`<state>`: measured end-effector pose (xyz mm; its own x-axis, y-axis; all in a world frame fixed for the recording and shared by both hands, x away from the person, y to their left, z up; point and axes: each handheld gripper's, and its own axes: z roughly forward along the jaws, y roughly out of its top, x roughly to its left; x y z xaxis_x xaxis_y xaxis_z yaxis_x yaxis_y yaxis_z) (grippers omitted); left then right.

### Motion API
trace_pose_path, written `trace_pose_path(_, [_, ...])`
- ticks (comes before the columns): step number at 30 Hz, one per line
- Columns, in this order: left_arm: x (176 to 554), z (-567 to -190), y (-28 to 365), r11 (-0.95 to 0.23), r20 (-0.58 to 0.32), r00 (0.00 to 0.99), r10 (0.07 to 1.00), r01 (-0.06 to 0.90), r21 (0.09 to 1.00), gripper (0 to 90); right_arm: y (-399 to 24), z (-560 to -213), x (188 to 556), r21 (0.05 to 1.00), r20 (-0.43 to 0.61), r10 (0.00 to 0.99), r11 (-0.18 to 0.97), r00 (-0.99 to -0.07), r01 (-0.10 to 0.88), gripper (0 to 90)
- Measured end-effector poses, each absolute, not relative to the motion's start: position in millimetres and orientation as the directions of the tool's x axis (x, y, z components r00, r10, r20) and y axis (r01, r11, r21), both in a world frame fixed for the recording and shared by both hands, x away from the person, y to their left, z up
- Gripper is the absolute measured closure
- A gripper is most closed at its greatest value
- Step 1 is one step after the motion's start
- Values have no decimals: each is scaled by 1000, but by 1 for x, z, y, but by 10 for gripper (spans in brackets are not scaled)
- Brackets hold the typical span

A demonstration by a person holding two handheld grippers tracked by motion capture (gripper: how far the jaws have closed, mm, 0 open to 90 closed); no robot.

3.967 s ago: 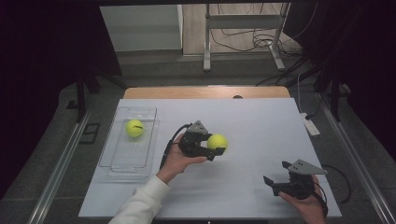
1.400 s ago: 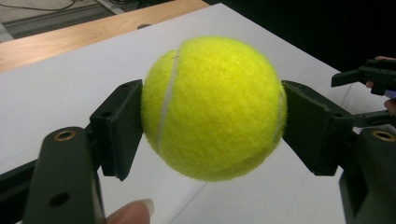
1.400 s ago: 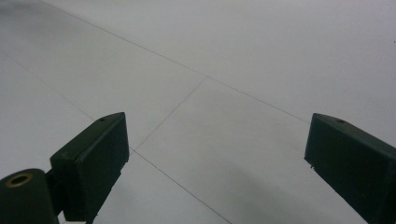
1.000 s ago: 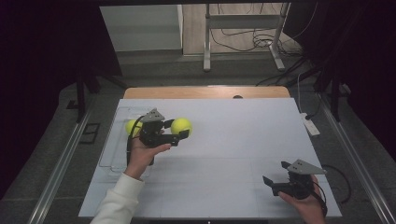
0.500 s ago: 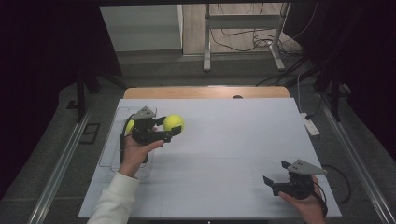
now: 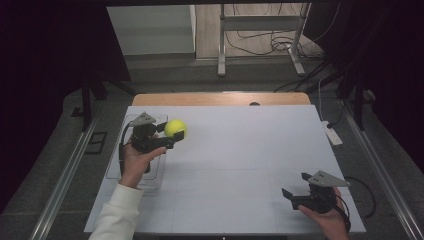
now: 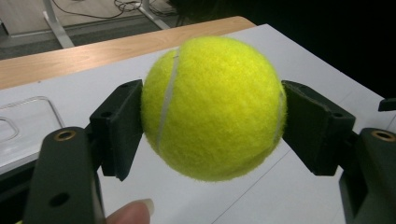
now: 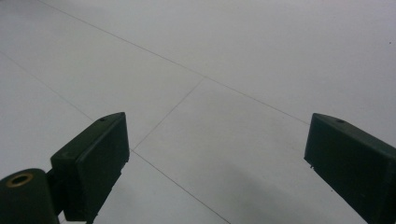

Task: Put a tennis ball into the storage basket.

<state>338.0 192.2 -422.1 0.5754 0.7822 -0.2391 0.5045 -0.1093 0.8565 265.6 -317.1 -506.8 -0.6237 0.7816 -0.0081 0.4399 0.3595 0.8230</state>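
Note:
A yellow tennis ball [image 6: 175, 128] hangs above the white table, near its left side. My left gripper [image 6: 170, 131] is shut on it, and a hand in a white sleeve holds that gripper. In the left gripper view the ball [image 7: 212, 107] sits squeezed between the two black pads [image 7: 119, 126], with a fingertip showing below. A clear plastic tray [image 6: 113, 172] lies under and behind that hand. My right gripper [image 6: 295, 187] rests low at the table's front right, open, with bare table between its jaws [image 8: 215, 154].
The white table top [image 6: 250, 150] ends in a wooden strip [image 6: 215, 98] at the far edge. A white power strip [image 6: 332, 134] lies off the right edge. Metal stand legs and cables sit on the floor beyond. Dark rails run along both sides.
My left gripper has carried the ball leftward and slightly away, over the clear tray's right edge. The right gripper has stayed where it was.

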Motion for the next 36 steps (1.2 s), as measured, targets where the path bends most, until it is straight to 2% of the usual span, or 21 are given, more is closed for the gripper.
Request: trace_pose_path(36, [329,-430,237,-65,-220,450,865,536,842,266,-317,-506,265,823,-14,783,362,-622,437,69])
